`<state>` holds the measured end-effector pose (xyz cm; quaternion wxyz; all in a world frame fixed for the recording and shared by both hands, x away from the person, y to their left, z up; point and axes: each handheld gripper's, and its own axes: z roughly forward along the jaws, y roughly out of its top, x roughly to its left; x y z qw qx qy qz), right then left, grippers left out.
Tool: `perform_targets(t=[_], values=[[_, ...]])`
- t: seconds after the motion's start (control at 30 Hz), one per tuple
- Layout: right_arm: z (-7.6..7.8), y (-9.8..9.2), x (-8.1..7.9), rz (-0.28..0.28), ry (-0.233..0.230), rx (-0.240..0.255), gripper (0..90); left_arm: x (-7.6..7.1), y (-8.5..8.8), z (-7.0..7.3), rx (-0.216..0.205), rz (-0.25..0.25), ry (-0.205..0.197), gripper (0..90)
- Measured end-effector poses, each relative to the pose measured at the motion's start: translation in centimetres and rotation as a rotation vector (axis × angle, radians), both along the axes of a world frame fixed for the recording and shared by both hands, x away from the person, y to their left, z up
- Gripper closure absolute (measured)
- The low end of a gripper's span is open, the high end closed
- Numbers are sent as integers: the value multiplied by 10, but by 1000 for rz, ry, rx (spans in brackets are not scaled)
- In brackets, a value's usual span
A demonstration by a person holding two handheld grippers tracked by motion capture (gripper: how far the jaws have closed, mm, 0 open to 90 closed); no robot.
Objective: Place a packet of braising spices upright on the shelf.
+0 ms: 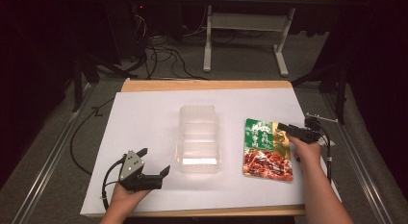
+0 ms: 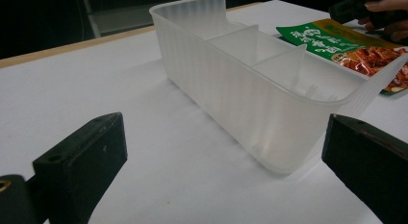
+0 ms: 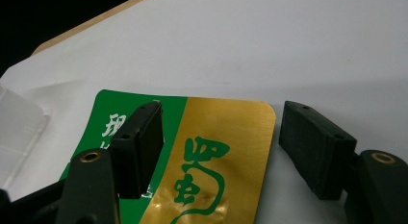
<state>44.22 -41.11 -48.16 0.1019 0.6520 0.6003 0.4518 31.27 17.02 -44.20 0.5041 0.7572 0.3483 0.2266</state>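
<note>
Pouch [image 1: 267, 150]: flat, green and gold top, red food print, lying right of clear divided tray [image 1: 198, 140] on white tabletop [image 1: 144, 123]. Right gripper [image 1: 285, 128] spread wide over pouch's top corner. Left gripper [image 1: 154, 162] spread, empty, near tray. Dark room, cables on floor [image 1: 163, 56].

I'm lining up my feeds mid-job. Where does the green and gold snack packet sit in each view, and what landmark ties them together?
High view: snack packet lies flat right of centre, right of the clear divided container, with the right gripper at its far edge.
Left gripper view: upper right, behind the container.
Right gripper view: bottom centre, between the open jaws.
Shared landmark: the container, seen at the right gripper view's left edge.
</note>
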Motion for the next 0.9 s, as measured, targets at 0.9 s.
perform_targets(t=[0.9], values=[[8, 16, -17, 169, -120, -29, 416, 1, 0, -1, 3, 3, 2, 28]])
